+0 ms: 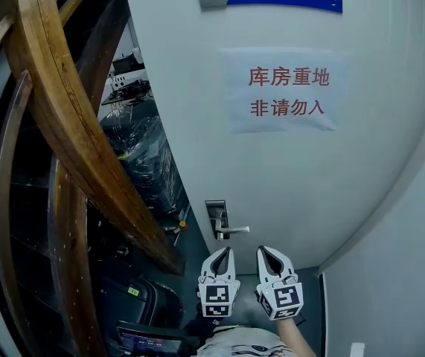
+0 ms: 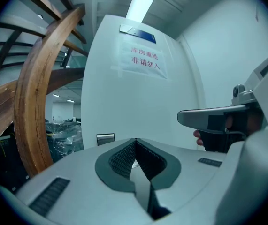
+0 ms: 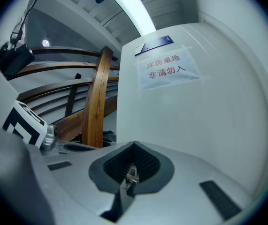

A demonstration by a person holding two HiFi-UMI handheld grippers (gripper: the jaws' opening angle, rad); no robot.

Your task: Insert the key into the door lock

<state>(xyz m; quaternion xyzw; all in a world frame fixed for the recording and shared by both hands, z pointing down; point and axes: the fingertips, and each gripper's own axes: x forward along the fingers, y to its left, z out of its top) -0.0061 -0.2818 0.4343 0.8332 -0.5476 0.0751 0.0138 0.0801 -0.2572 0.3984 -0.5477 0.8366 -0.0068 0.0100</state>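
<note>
Gripping the small metal key (image 3: 131, 176) in your right tongs (image 1: 266, 251), you are holding the left tongs (image 1: 225, 251) closed on nothing beside them, both pointing at the white door (image 1: 294, 169), near its door lock (image 1: 216, 216).

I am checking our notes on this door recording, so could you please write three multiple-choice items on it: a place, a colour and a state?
1. In the head view, where is the door handle relative to the left gripper and the right gripper?
A) above them
B) below them
C) far right of them

2. What colour is the print on the paper sign?
A) black
B) red
C) green

3. What is between the right gripper's jaws?
A) nothing
B) a pen
C) the key

Answers:
1 A, it shows just above both grippers' tips.
2 B, red characters on white paper.
3 C, a small metal key is pinched between its shut pads.
</note>
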